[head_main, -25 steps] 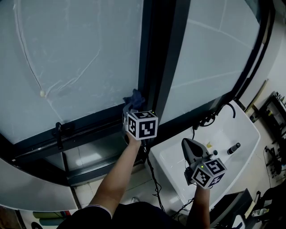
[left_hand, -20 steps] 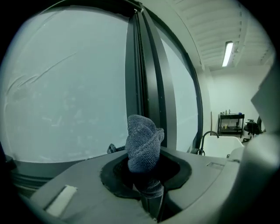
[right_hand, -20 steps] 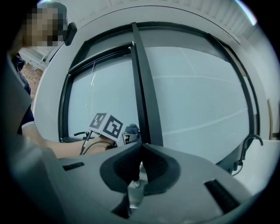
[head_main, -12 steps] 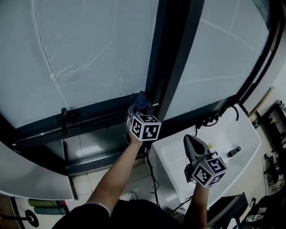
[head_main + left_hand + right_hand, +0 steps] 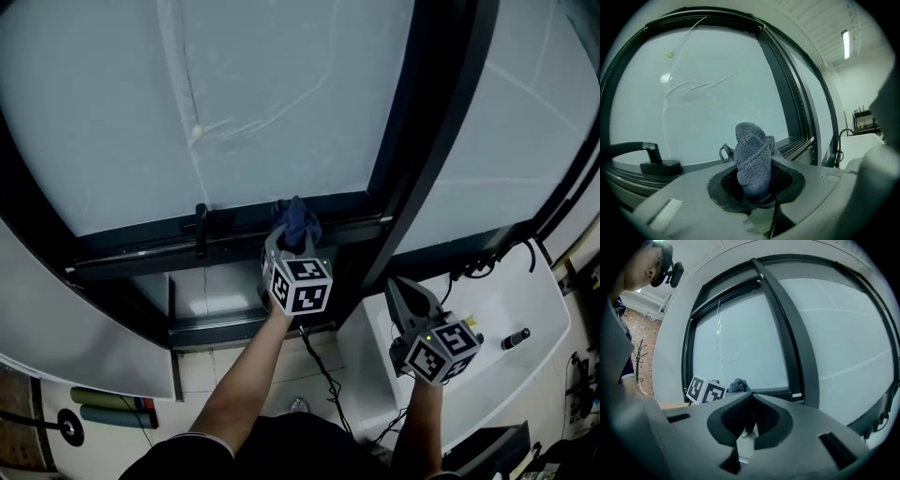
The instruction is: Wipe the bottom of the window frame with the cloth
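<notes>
A bunched blue-grey cloth (image 5: 297, 223) (image 5: 752, 157) sticks out of my left gripper (image 5: 289, 246) (image 5: 754, 185), which is shut on it. The cloth's tip is at the dark bottom rail of the window frame (image 5: 234, 236) (image 5: 797, 143), just left of the thick vertical mullion (image 5: 431, 141). My right gripper (image 5: 406, 298) (image 5: 751, 425) hangs lower and to the right, shut with nothing between its jaws, away from the frame. From the right gripper view, the left gripper's marker cube (image 5: 705, 391) and the cloth (image 5: 737, 385) show against the glass.
A black window handle (image 5: 201, 230) (image 5: 656, 159) sits on the bottom rail to the left of the cloth. A white sink (image 5: 487, 309) with a dark tap (image 5: 516, 337) lies below right. A black cable (image 5: 323, 370) runs down under the sill. Tiled floor lies beneath.
The view has swung right and down along the window. My left gripper with the cloth has stayed at the bottom rail and now sits further from the mullion, nearer the handle.
</notes>
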A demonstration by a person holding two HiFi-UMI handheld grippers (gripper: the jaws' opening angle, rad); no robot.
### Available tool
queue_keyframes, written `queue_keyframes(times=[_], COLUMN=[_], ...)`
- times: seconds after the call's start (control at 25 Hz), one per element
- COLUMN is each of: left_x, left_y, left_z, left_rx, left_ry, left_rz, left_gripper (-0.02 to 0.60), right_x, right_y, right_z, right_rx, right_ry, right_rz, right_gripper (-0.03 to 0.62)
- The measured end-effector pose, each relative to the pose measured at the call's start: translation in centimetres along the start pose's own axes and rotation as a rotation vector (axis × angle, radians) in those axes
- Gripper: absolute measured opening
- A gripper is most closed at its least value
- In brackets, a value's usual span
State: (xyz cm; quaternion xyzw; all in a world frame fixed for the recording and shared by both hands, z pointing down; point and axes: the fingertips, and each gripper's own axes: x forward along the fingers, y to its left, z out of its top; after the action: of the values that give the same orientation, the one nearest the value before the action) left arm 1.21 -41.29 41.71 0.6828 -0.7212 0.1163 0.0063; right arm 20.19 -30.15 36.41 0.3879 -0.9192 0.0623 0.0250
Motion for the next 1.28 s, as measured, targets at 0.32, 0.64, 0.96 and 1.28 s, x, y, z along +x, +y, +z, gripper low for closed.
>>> queue_keyframes(times=[0.32, 0.64, 0.96, 1.28], left_x=[-3.6, -6.6, -10.2, -14.1], left_y=[7.8, 13.2, 20.4, 30.1], left_z=[-2.1, -4.3, -7.6, -9.1], left_rx=[0.003, 0.012, -0.016, -0.047], left_ry=[-0.03, -0.063, -0.018, 0.004], left_rz=[0.075, 0.126, 0.186, 0.295], left_gripper=[0.097, 0.095, 0.095, 0.097], right_x=[2.9, 4.8, 7.2, 10.3], right_y=[6.9, 12.3, 17.6, 23.1], right_z=[-0.1, -0.3, -0.4, -0.4], right_rx=[-0.009, -0.018, -0.044, -0.072], right_ry=[-0.001, 0.014, 0.031, 0.045], right_rz=[0.078, 0.127, 0.196, 0.281], right_gripper=[0.0, 0.0, 0.0, 0.0])
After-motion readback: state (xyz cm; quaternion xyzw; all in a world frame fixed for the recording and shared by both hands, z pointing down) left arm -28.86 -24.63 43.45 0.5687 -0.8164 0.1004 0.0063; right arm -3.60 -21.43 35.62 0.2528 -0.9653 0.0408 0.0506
